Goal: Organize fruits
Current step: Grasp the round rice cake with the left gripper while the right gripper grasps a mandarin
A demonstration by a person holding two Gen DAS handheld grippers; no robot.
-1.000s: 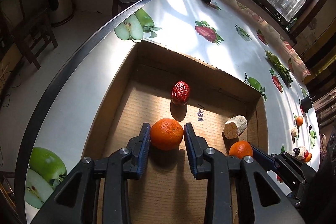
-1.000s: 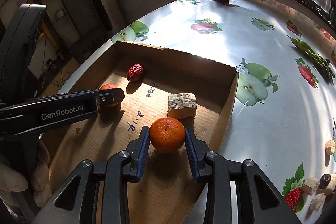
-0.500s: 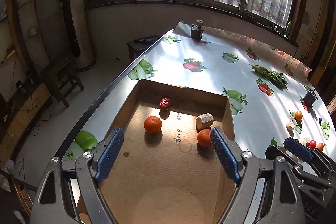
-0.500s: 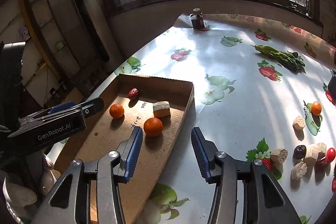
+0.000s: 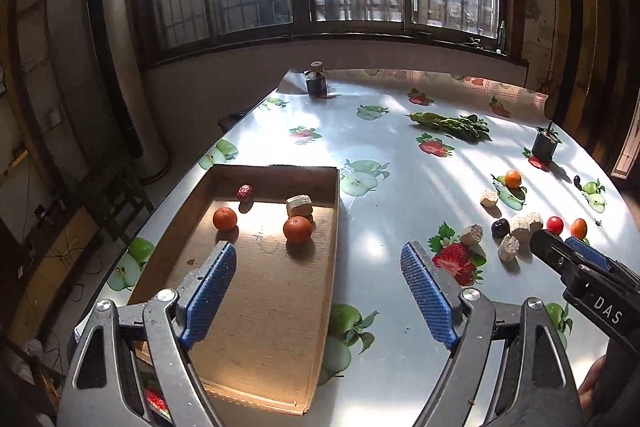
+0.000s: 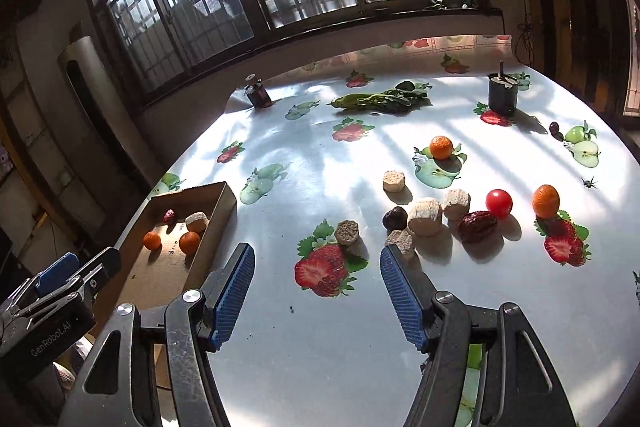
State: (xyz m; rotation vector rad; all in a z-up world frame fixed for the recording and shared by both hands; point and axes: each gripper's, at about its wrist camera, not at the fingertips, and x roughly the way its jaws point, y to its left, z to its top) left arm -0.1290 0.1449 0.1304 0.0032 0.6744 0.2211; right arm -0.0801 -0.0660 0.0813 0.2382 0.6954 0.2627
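Note:
A shallow cardboard box (image 5: pixel 334 267) sits at the table's left edge. In it lie two oranges (image 5: pixel 225 218) (image 5: pixel 297 229), a red date (image 5: pixel 245 191) and a beige chunk (image 5: pixel 299 205). My left gripper (image 5: pixel 318 255) hangs open and empty above the box's near right side. My right gripper (image 6: pixel 317 253) is opening, with nothing between its jaws, over the tablecloth short of the loose pile. That pile holds two oranges (image 6: pixel 441 147) (image 6: pixel 545 201), a tomato (image 6: pixel 499 203), a red date (image 6: pixel 478 223), a dark fruit (image 6: pixel 395 218) and several beige chunks (image 6: pixel 425 211).
Leafy greens (image 6: pixel 380 99) lie at the back of the table between a dark jar (image 6: pixel 260 95) and a dark pot (image 6: pixel 502 93). The tablecloth is printed with flat apples and strawberries. The table's rounded edge runs along the left, beside the box.
Both grippers let go of the oranges in the box, opened and drew back and up. The right one swung right, over the loose fruit.

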